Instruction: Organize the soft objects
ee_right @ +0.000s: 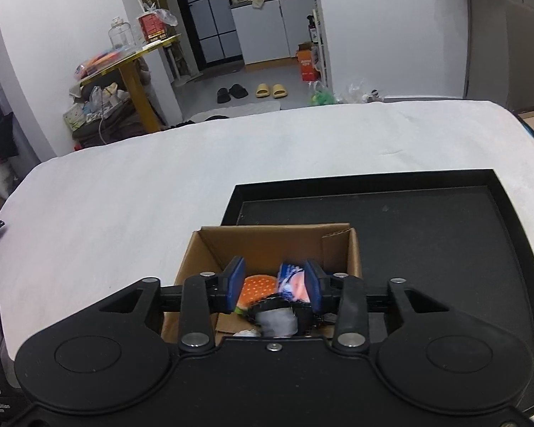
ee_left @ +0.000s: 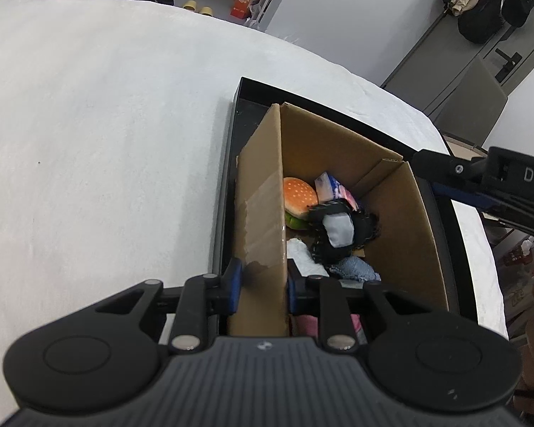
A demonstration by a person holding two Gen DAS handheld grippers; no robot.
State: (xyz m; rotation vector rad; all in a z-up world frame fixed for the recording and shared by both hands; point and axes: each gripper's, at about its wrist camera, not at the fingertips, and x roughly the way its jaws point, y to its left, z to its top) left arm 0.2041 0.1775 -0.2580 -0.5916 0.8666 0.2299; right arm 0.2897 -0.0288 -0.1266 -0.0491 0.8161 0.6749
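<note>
A cardboard box (ee_left: 402,235) stands in a black tray (ee_left: 224,192) on the white-covered surface. Inside lie a burger plush (ee_left: 300,195), a tissue pack (ee_left: 329,186), a black-and-white soft toy (ee_left: 338,231), a white cloth (ee_left: 302,256) and a blue cloth (ee_left: 354,270). My left gripper (ee_left: 263,288) is shut on the box's left wall, one blue pad on each side. My right gripper (ee_right: 275,284) hovers open over the box (ee_right: 267,238). Below its gap lie the burger plush (ee_right: 258,288) and the tissue pack (ee_right: 292,283); the pads touch neither.
The tray's bare floor (ee_right: 427,249) stretches to the right of the box. White bedding (ee_right: 160,185) spreads to the left and beyond. The right tool's black housing (ee_left: 498,174) reaches in over the box's right rim. A yellow side table (ee_right: 135,71) and slippers (ee_right: 270,90) stand on the floor beyond.
</note>
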